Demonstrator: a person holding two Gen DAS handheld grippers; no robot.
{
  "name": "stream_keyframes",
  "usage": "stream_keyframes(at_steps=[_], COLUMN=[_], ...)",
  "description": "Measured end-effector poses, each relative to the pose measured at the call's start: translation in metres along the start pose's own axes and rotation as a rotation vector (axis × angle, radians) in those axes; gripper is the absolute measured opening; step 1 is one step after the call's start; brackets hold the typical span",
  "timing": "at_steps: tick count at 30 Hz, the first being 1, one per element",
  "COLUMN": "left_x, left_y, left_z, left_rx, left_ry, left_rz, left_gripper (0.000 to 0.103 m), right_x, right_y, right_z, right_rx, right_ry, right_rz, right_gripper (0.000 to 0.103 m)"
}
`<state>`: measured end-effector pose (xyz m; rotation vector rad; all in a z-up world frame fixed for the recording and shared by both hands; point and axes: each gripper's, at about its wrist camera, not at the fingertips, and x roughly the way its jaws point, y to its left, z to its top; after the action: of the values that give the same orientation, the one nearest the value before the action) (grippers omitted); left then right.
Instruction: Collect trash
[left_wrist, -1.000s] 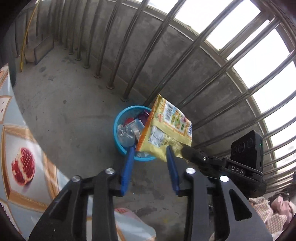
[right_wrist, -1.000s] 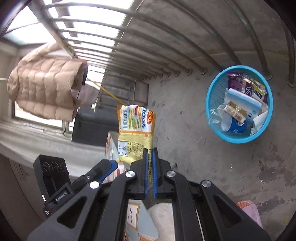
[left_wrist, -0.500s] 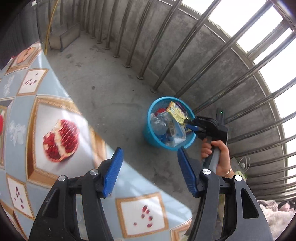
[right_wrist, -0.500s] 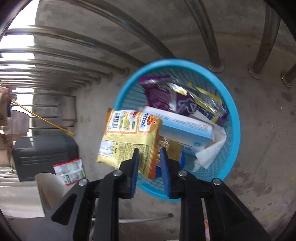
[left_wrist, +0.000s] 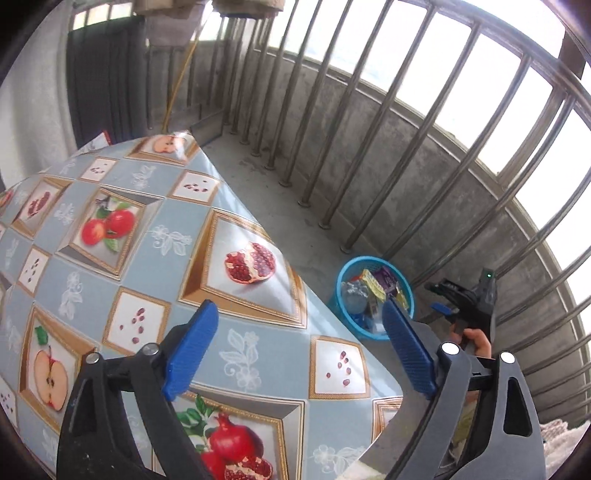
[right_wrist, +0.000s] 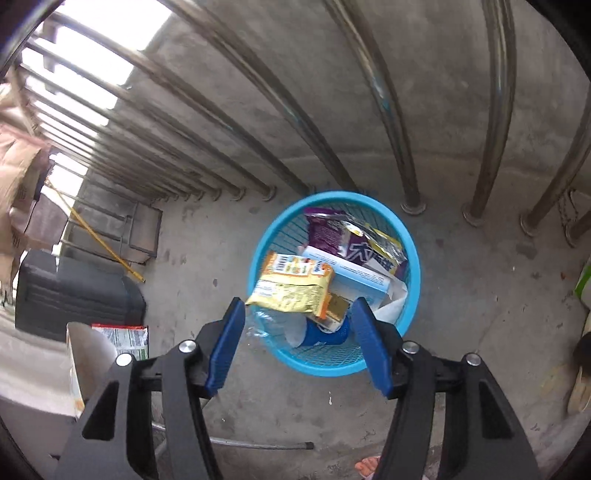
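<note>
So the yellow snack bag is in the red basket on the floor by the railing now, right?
Almost. The basket is blue, not red, as the right wrist view shows. The yellow snack bag does lie in it on top of the other trash, on the floor by the railing. The right gripper has nothing between its opening jaws.

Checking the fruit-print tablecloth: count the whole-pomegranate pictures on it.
2 on the tablecloth: the cut pomegranate at mid-table and the pomegranate cluster by the near edge. A smaller red print far left is unclear; grippers hide some cloth.
</note>
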<state>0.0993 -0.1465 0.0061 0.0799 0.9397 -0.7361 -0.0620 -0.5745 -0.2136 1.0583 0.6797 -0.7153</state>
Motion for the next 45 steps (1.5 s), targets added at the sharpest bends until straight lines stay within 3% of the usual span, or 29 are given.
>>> stream_keyframes(at_steps=[3, 9, 13, 17, 20, 24, 28, 35, 45], left_x=[-0.028, -0.075, -0.098, -0.113, -0.117, -0.112, -0.111, -0.106, -0.097], left_y=[0.008, 0.034, 0.048, 0.06, 0.063, 0.063, 0.066, 0.072, 0.065], left_z=[-0.008, -0.037, -0.065, -0.097, -0.121, -0.138, -0.142, -0.143, -0.139], left_rx=[-0.062, -0.194, -0.215, -0.244, -0.303, -0.329, -0.347, -0.359, -0.319], left_ry=[-0.087, -0.156, -0.163, -0.107, -0.085, -0.017, 0.008, 0.047, 0.085], left_rz=[0.065, 0.341, 0.569, 0.655, 0.632, 0.588, 0.598, 0.618, 0.624], left_gripper=[0.095, 0.095, 0.095, 0.095, 0.095, 0.095, 0.095, 0.095, 0.095], right_x=[-0.048, -0.141, -0.184, -0.209, -0.215, -0.203, -0.197, -0.193, -0.188], right_y=[0.049, 0.142, 0.181, 0.211, 0.226, 0.226, 0.213, 0.2, 0.191], right_z=[-0.023, -0.094, -0.149, -0.205, -0.244, -0.275, -0.283, -0.27, -0.26], right_rx=[-0.181, -0.587, -0.79, -0.964, -1.059, -1.106, -1.142, -1.114, -1.085], right_ry=[-0.073, -0.212, -0.236, -0.216, -0.138, 0.003, -0.001, -0.005, 0.005], right_rz=[0.053, 0.148, 0.219, 0.236, 0.232, 0.125, 0.028, -0.054, -0.078], right_gripper=[0.07, 0.094, 0.098, 0.098, 0.098, 0.098, 0.098, 0.098, 0.098])
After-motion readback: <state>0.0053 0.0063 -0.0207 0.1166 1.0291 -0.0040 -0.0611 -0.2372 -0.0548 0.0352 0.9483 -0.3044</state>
